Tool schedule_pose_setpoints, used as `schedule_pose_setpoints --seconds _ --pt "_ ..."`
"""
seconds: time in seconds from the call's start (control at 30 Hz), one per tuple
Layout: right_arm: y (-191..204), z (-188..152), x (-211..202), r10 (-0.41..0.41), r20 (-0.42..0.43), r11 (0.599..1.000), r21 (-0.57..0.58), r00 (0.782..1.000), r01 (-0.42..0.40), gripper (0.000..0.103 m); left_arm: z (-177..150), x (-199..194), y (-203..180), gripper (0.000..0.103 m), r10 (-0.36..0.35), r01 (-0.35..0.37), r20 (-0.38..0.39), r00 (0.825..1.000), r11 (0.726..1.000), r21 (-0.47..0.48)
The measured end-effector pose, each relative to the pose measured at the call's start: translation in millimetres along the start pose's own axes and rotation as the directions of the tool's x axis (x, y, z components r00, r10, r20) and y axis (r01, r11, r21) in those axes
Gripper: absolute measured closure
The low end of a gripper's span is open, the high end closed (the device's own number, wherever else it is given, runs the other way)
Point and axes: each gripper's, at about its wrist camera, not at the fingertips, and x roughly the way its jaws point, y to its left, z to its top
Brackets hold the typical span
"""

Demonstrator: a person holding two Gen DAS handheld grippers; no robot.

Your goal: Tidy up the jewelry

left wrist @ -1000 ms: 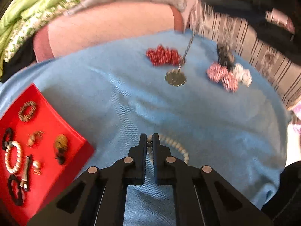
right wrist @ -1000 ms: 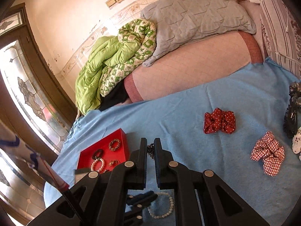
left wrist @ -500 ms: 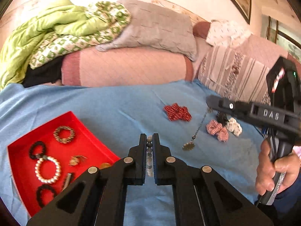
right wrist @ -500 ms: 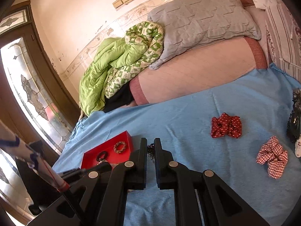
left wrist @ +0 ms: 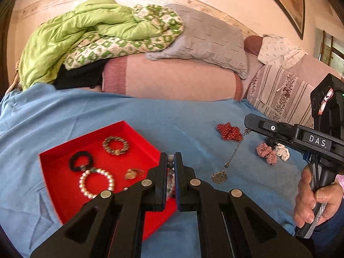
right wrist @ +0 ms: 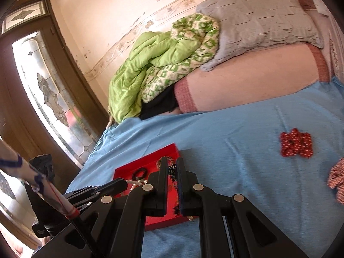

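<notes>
In the lower left of your left view sits the red tray (left wrist: 64, 185) on the blue sheet (left wrist: 193, 111), with a pearl bracelet (left wrist: 96, 182) inside. In the middle, your left gripper (left wrist: 171, 163) pinches a string of beads (left wrist: 171, 161). At right, your right gripper (left wrist: 247, 121) grips a chain necklace (left wrist: 233, 152), its round pendant (left wrist: 219, 176) maybe just touching the sheet.

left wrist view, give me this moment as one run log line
left tool: shut on bead bracelet | right tool: shut on pendant chain, medallion dangling | red tray: on blue sheet, holds bracelets
</notes>
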Motion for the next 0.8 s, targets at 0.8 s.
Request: schedule_pose_setpoints --seconds 0.8 --pt "59.2 -41.3 64.3 0.074 -0.134 0.994 -0.068 0.988 -0.084 0.095 -41.5 -0.6 62.9 0.098 0.035 -0.051 -0.136 0.990 0.992 -0.112"
